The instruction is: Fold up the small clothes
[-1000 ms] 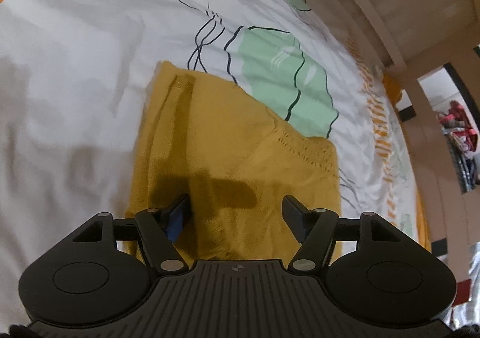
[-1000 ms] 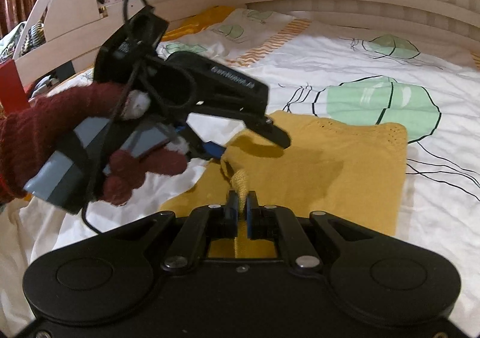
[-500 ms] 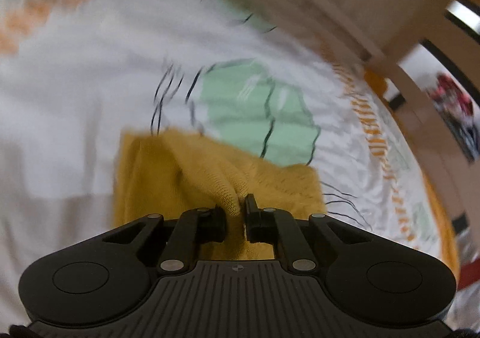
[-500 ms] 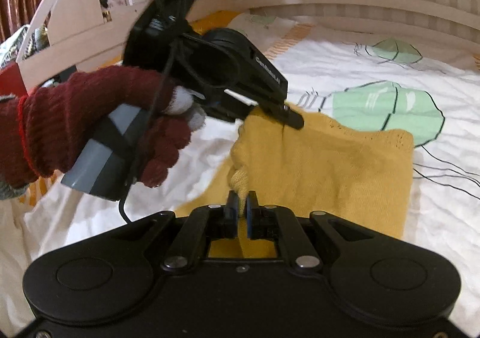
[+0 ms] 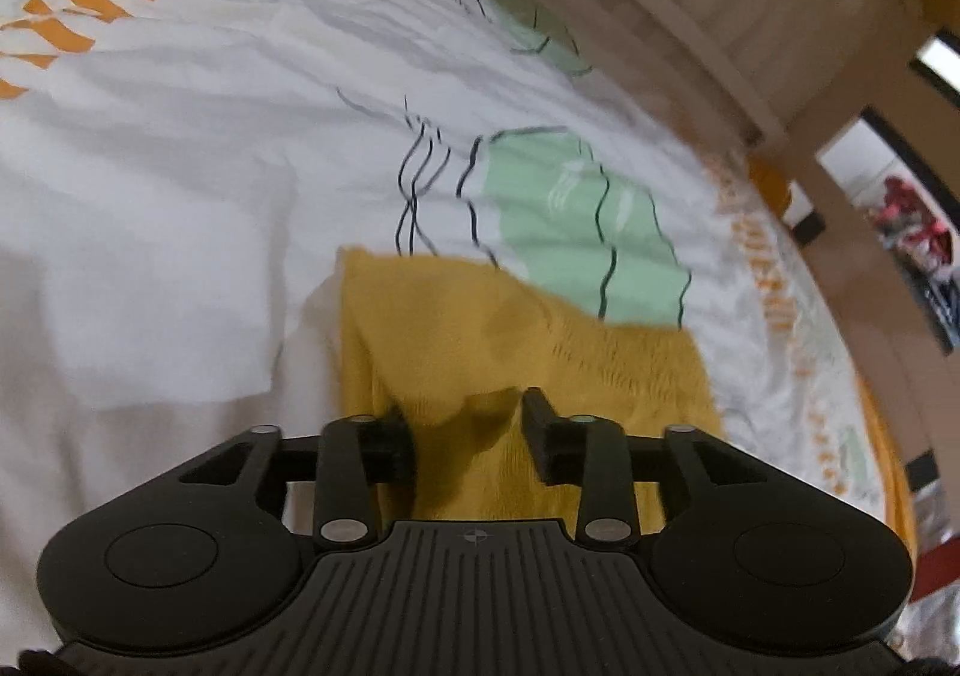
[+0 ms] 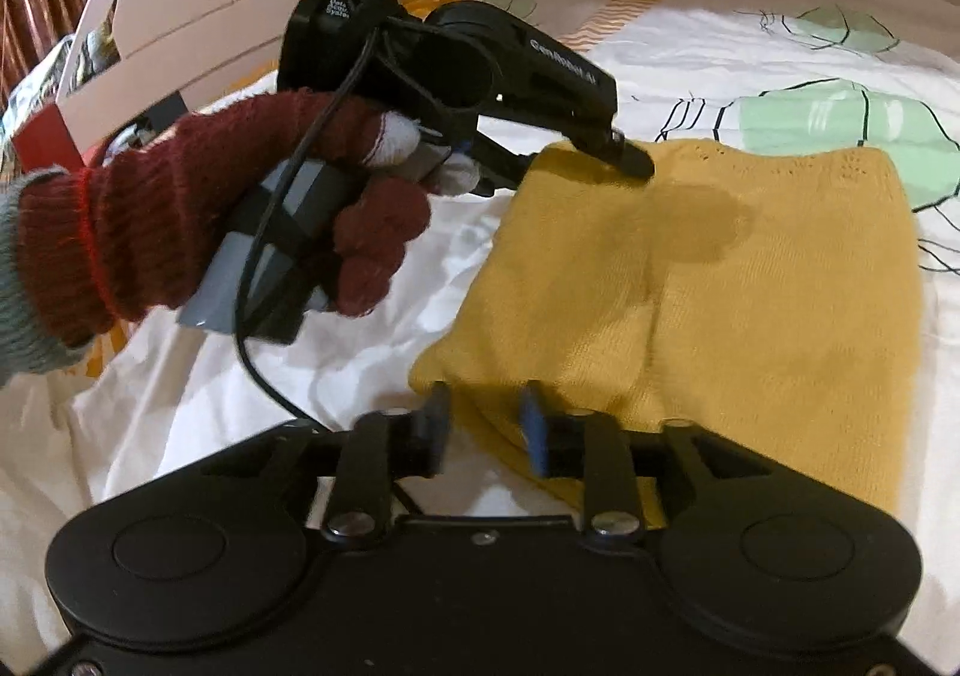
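Both the left gripper (image 5: pixel 468 430) and right gripper (image 6: pixel 483 424) gape empty over the folded mustard-yellow knit garment (image 6: pixel 720 292); only the right wrist view shows the maroon-gloved left hand (image 6: pixel 180 232).

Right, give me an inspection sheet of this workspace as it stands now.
Surface: a bed sheet, white with green and orange print, wrinkled.
Job's things: one yellow knit garment lying folded and flat on the sheet.
Clutter: nothing seen on the sheet beside the garment.
Grippers: left gripper open over the garment's near edge, gripping nothing; right gripper open at the garment's near left corner, gripping nothing. A hand in a dark red glove holds the left gripper.
Cables: a black cable loops from the left gripper's top down past its handle.
Surroundings: a pale wooden bed frame along the far edge; blurred items beyond it.
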`<action>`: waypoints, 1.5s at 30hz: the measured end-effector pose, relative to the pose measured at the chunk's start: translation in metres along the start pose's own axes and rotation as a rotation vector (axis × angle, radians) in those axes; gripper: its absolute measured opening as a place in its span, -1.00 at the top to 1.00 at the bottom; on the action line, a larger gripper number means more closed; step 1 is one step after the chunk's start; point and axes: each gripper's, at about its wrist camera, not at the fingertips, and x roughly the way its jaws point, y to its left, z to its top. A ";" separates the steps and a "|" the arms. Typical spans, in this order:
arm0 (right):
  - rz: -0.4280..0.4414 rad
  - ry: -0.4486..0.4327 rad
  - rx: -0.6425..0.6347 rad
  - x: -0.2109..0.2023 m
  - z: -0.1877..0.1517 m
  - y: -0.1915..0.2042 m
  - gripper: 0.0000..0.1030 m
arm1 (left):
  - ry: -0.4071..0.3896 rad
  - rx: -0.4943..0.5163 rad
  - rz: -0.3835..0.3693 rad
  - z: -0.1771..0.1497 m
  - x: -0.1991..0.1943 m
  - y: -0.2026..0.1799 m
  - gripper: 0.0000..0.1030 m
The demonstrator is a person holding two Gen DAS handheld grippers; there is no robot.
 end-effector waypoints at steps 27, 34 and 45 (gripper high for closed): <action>0.033 -0.062 0.123 -0.020 0.006 -0.006 -0.56 | 0.028 0.245 0.226 -0.027 -0.071 -0.032 0.20; 0.164 0.047 0.081 0.026 0.003 0.026 -0.63 | 0.055 0.179 0.274 -0.060 -0.100 -0.029 0.20; 0.059 -0.057 0.217 -0.062 0.019 -0.037 -0.87 | -0.001 0.133 0.197 -0.077 -0.098 -0.039 -0.34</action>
